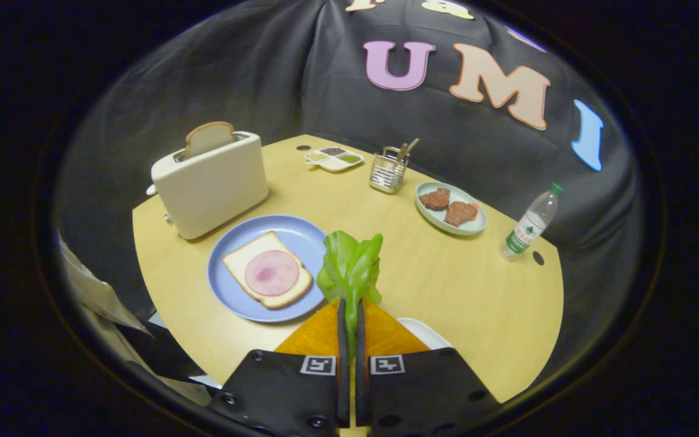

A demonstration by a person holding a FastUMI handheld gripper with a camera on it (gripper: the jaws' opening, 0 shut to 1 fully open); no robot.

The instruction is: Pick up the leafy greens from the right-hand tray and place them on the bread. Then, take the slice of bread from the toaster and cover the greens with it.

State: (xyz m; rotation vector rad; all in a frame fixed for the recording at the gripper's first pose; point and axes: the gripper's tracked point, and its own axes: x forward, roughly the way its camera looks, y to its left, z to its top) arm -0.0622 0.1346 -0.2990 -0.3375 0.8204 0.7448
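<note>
- A cream, boxy toaster (210,185) stands on the pale wooden worktop (446,285), with a slice of bread (209,138) upright in its slot.
- Just ahead lies a round blue plate (237,297); on it rests square bread (264,273) topped with a pink meat round (272,272).
- The fingers (349,318) are clamped together on ruffled leafy greens (351,267), lifted beside the plate.
- Likely step: carrying greens; next, move left over the bread and release.
- Beyond, a wire cutlery holder (388,172) and a pale plate (468,227) of patties.

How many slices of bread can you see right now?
2. One slice of bread lies on the blue plate under a round of ham; the other slice stands in the toaster. The tool is shut on the leafy greens.
</note>
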